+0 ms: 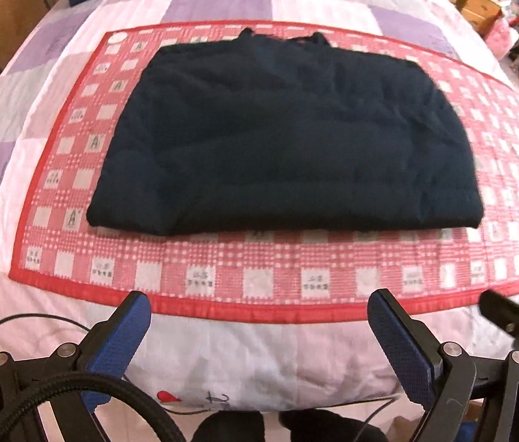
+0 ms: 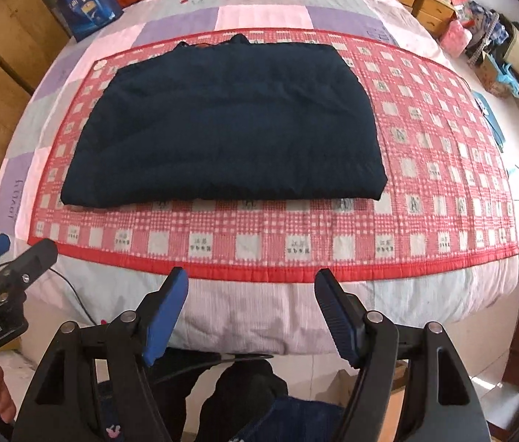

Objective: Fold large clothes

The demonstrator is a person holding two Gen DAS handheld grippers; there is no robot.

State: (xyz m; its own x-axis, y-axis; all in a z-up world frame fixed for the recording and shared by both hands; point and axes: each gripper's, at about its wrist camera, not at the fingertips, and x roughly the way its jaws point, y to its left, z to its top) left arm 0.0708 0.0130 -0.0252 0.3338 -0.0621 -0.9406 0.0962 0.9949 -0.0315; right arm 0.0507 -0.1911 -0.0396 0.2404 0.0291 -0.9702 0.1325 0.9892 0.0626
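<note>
The dark garment (image 2: 222,125) lies folded flat on the red checked mat (image 2: 425,169), toward the mat's left half. Both claws — left claw (image 1: 257,316) and right claw (image 2: 251,287) — hang spread and empty off the mat's near edge. Judged nearly done: check edges square before any further fold.

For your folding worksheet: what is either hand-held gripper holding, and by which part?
Nothing: the left hand-held gripper and right hand-held gripper are open, clear of the folded dark garment.
</note>
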